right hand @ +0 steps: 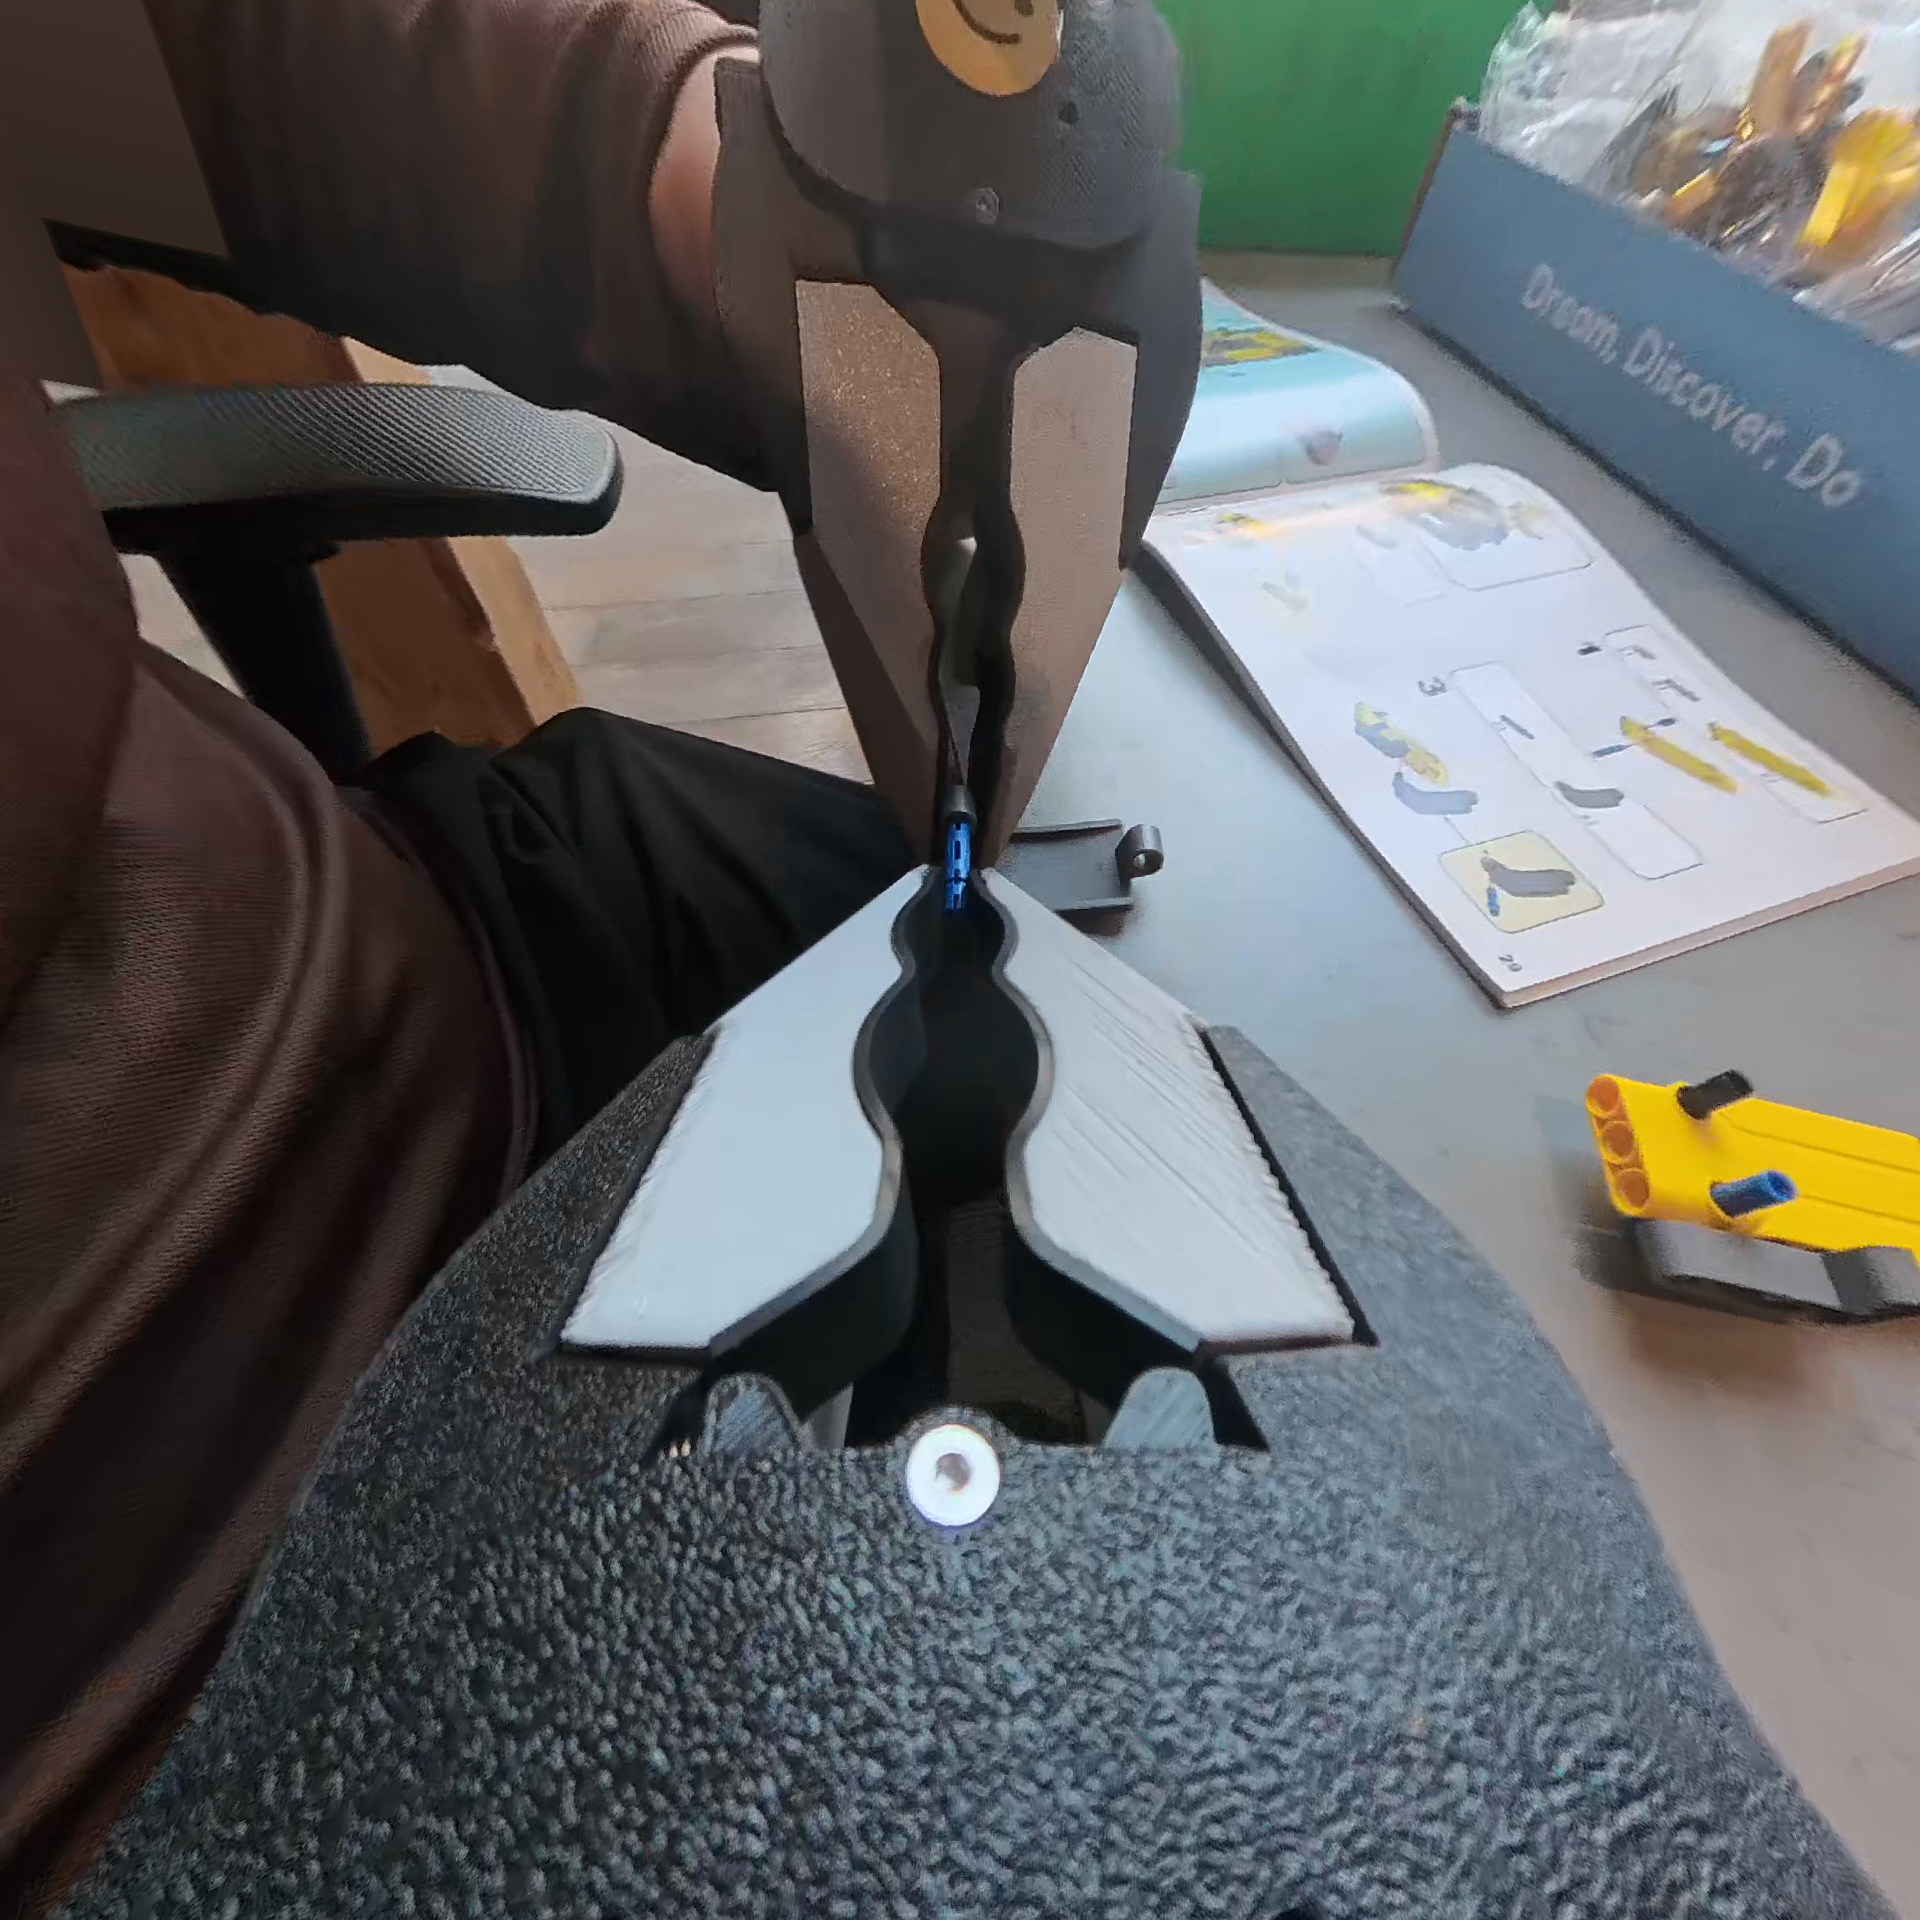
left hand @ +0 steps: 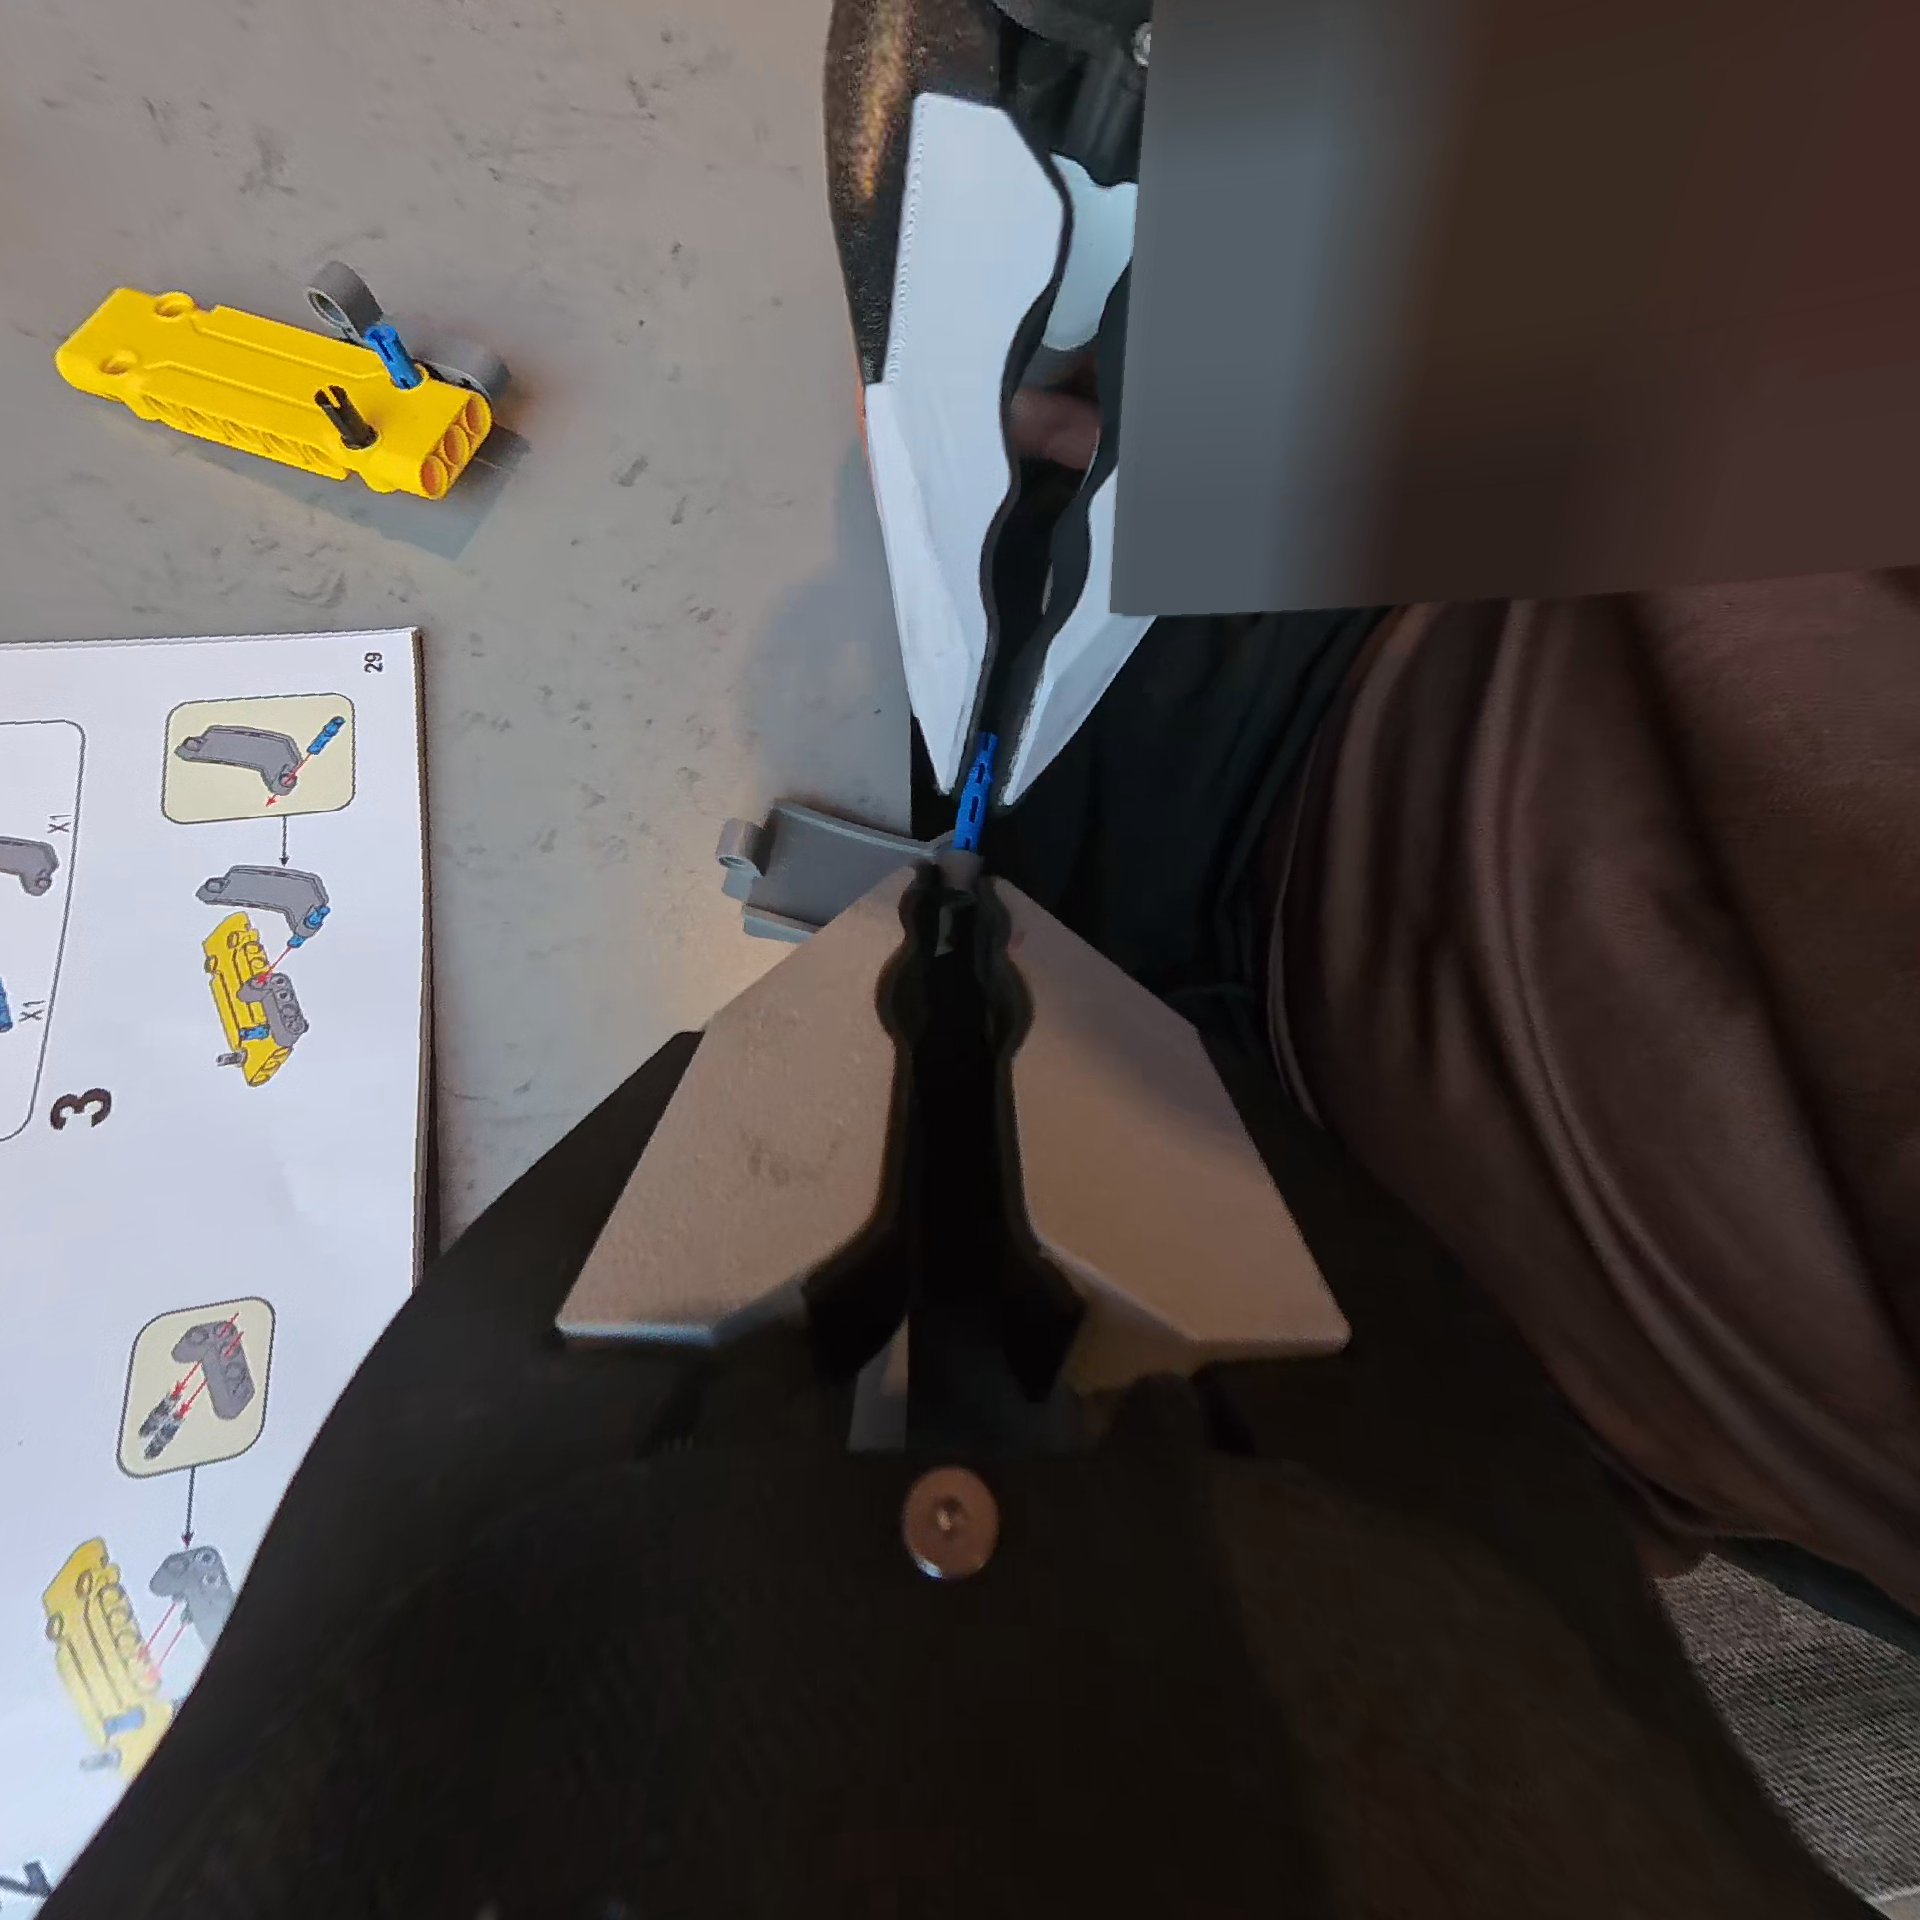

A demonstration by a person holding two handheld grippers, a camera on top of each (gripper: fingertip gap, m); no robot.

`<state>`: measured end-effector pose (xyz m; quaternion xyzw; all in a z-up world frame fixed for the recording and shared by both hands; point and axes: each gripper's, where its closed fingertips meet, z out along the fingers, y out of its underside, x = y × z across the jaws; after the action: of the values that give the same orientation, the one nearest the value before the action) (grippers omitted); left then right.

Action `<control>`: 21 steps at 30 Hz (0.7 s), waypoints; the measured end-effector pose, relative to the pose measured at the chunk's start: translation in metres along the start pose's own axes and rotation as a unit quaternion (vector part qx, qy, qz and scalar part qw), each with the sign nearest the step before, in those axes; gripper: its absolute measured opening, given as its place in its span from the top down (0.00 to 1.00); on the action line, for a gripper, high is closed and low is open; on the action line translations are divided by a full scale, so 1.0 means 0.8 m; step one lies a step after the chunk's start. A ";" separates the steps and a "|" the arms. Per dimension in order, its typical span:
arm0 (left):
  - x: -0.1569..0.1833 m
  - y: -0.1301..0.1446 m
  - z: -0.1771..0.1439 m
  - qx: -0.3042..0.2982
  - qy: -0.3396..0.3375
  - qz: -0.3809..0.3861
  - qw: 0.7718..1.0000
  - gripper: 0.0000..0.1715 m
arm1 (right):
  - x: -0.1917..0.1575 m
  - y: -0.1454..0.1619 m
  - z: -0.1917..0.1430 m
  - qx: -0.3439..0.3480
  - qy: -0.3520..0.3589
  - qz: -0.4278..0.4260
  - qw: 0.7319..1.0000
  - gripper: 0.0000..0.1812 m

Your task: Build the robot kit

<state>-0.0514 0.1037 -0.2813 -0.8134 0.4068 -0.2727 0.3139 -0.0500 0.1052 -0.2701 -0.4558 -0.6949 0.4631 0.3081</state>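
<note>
My left gripper [left hand: 951, 883] is shut on a grey bent plastic piece [left hand: 800, 873] that sticks out to the left over the table's edge. My right gripper [right hand: 956, 883] is shut on a small blue pin [right hand: 956, 862]. The two grippers meet tip to tip. In the left wrist view the right gripper [left hand: 971, 790] comes down from above with the blue pin [left hand: 977, 795], whose end touches the end of the grey piece. In the right wrist view the left gripper [right hand: 966, 810] comes from above and holds the grey piece [right hand: 1091, 862].
A yellow block with a grey arm and blue pin [left hand: 270, 384] [right hand: 1766, 1174] lies on the grey table [left hand: 623, 312]. An open instruction booklet [left hand: 208, 1039] [right hand: 1507, 727] lies nearby. A blue box with bagged parts [right hand: 1662, 416] stands behind. A person's torso and chair armrest [right hand: 343, 457] are close. Left and right tips are no more than a few centimetres apart.
</note>
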 end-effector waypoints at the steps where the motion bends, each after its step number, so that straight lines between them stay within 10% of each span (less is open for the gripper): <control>1: 0.000 0.000 0.000 -0.001 0.002 0.000 1.000 0.97 | 0.000 0.000 0.000 -0.005 -0.006 0.007 1.000 0.98; 21: -0.009 0.006 -0.011 0.028 -0.045 -0.037 0.998 0.97 | 0.005 -0.009 0.013 0.035 -0.011 0.139 0.990 0.97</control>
<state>-0.0637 0.1048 -0.2807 -0.8303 0.3539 -0.2584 0.3442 -0.0631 0.1039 -0.2671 -0.5318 -0.6115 0.5305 0.2486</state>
